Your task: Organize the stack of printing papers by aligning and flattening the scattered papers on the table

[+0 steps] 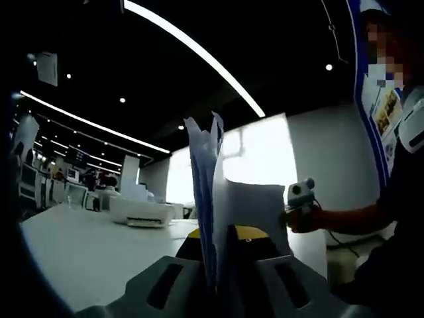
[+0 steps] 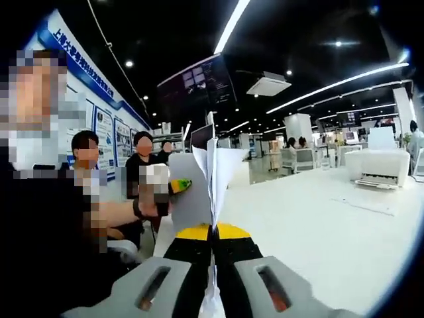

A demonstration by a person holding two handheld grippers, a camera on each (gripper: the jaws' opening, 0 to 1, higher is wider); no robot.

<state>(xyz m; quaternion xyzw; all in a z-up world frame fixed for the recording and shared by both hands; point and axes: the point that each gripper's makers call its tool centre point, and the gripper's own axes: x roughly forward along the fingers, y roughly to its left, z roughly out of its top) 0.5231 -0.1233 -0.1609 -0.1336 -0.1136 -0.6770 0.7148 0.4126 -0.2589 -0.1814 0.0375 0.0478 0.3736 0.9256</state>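
Observation:
A stack of white printing papers (image 1: 215,192) stands upright on edge, held up above the white table (image 1: 79,252). My left gripper (image 1: 222,233) is shut on the stack's lower edge, its yellow-tipped jaws pressed against the sheets. In the right gripper view the same papers (image 2: 213,175) rise edge-on from my right gripper (image 2: 212,233), which is also shut on them. The right gripper (image 1: 301,193), held in a hand, shows at the stack's far side in the left gripper view. The left gripper (image 2: 162,184) shows beside the sheets in the right gripper view. The sheets fan apart slightly at the top.
A white printer (image 1: 140,213) sits on the table (image 2: 318,225) behind the stack, and it is the same printer (image 2: 384,167) at the right in the right gripper view. A loose sheet (image 2: 371,204) lies before it. Two people (image 2: 142,162) stand beyond the table's left end.

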